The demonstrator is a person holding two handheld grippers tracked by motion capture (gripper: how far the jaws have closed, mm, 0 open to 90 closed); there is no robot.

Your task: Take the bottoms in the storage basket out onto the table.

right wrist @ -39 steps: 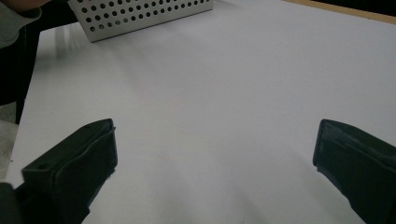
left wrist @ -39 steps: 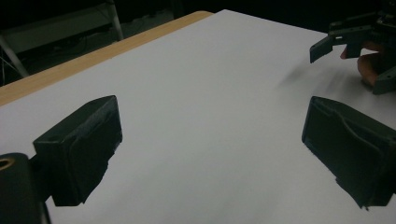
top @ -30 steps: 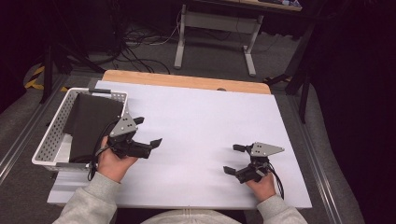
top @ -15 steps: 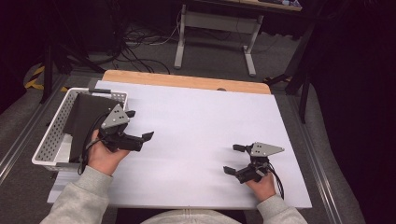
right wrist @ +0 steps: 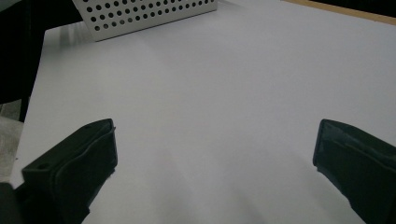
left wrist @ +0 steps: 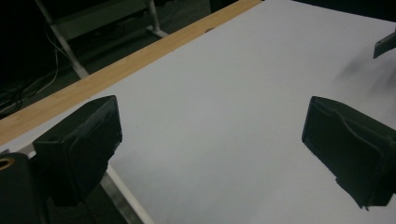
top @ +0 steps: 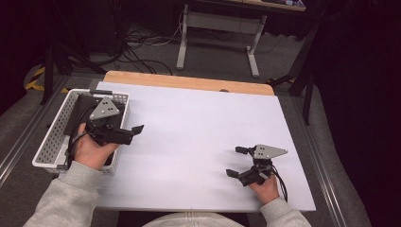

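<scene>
lower right of the high view: right hand (top: 265, 188) holds the right gripper (top: 239, 162) low over the white counter (top: 198, 127), jaws spread wide with nothing between them. right gripper view agrees, both black jaws far apart at the bottom corners over bare white surface, with the perforated wall of the white basket (right wrist: 144, 16) at the top of that frame. left of centre in the high view: left hand (top: 92, 150) holds the left gripper (top: 135, 128) at the right-hand rim of the basket (top: 52, 142), pointing right toward the middle of the counter, grey plate on top. left gripper view shows its jaws wide apart, empty, white counter ahead and the wooden edge strip (left wrist: 116, 70) running across the upper left of that frame. something dark and flat (top: 75, 113) lies inside the basket, cannot tell what. grey sleeves (top: 61, 198) at the bottom edge. top of the high view: dark floor with cables (top: 142, 38) and a grey metal stand (top: 220, 33) beyond the counter.
</scene>
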